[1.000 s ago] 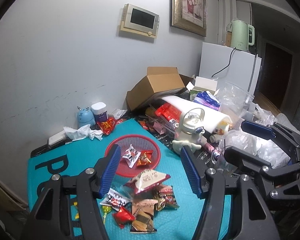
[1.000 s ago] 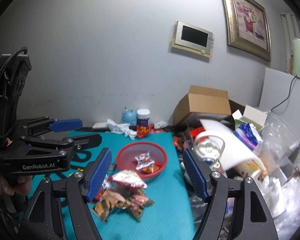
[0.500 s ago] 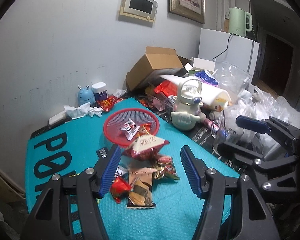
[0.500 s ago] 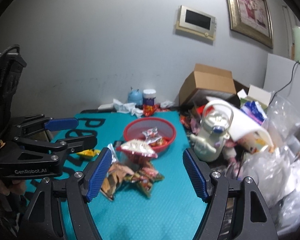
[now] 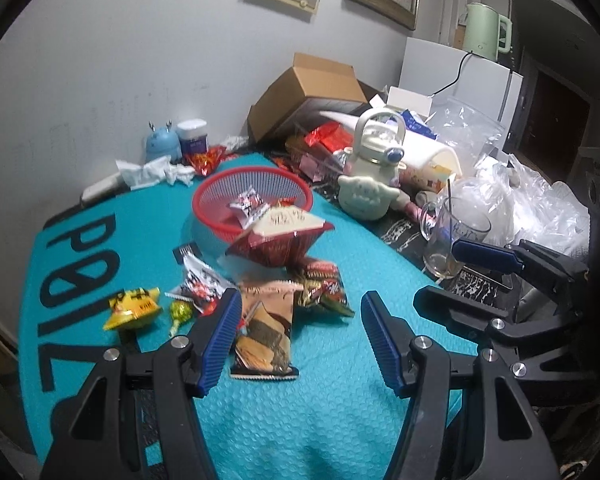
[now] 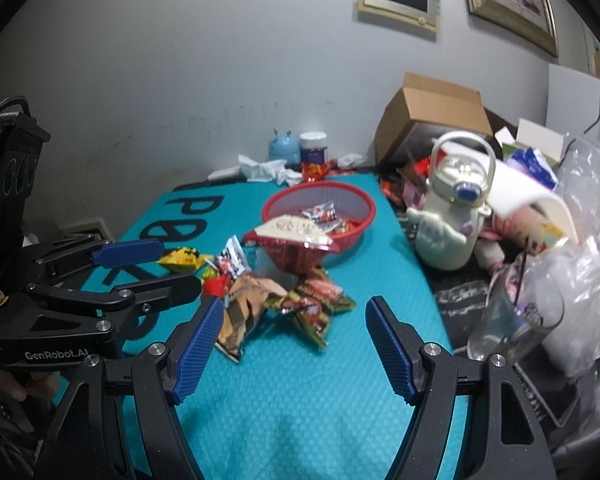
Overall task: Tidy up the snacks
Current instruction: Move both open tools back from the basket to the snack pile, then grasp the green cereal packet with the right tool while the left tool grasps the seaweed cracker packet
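Both hand-held grippers have come down toward the snack pile since the earlier frames, so the packets now look larger and sit just ahead of the blue pads. The pile lies mid-worktop on a teal bubble-textured mat, in front of the red slotted plastic basket. Crinkly foil and plastic wrappers overlap, so their lower layers are hidden and most print is too blurred to read. A triangular red-and-white packet leans on the basket's near rim, its point toward the far edge. A long brown packet lies flat, its long axis running from near edge to far edge. A yellow packet sits apart toward the left edge. 2 or more wrappers rest inside the basket.

The left hand-held gripper stands about half open, holding nothing. The right hand-held gripper is likewise parted and empty. A cream kettle-shaped bottle and clear glass mug stand off the mat's right edge.
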Tool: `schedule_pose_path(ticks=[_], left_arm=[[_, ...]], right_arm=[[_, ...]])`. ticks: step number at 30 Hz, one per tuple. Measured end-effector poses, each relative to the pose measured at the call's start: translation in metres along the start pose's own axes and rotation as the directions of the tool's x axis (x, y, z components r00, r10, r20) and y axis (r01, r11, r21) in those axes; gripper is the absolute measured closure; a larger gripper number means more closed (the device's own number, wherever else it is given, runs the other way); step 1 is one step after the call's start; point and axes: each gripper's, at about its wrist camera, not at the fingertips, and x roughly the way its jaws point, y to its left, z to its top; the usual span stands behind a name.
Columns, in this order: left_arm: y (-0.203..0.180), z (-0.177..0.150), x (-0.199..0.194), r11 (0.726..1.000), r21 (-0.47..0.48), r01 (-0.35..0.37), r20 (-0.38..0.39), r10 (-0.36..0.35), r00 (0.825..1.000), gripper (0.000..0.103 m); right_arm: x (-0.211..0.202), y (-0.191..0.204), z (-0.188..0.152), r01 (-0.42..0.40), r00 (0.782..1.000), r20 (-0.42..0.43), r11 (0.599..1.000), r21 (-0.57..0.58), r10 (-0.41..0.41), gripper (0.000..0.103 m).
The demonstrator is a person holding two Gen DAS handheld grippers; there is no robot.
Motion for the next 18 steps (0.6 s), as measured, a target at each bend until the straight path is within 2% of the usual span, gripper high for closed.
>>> schedule_pose_path(ticks=[7, 18], left_arm=[[0.006, -0.018, 0.022, 0.999, -0.043, 0.005, -0.053, -0.007, 0.999, 0.042], [0.027, -0.04, 0.062, 0.99, -0.135, -0.034, -0.154, 0.013, 0.988, 0.042]], right_arm=[[0.019, -0.007, -0.013, -0.007, 0.999, -0.046, 0.999, 0.035, 0.009, 0.029], [0.059, -0.02, -0.025, -0.016, 0.992, -0.127, 0.998, 0.069, 0.024, 0.029]])
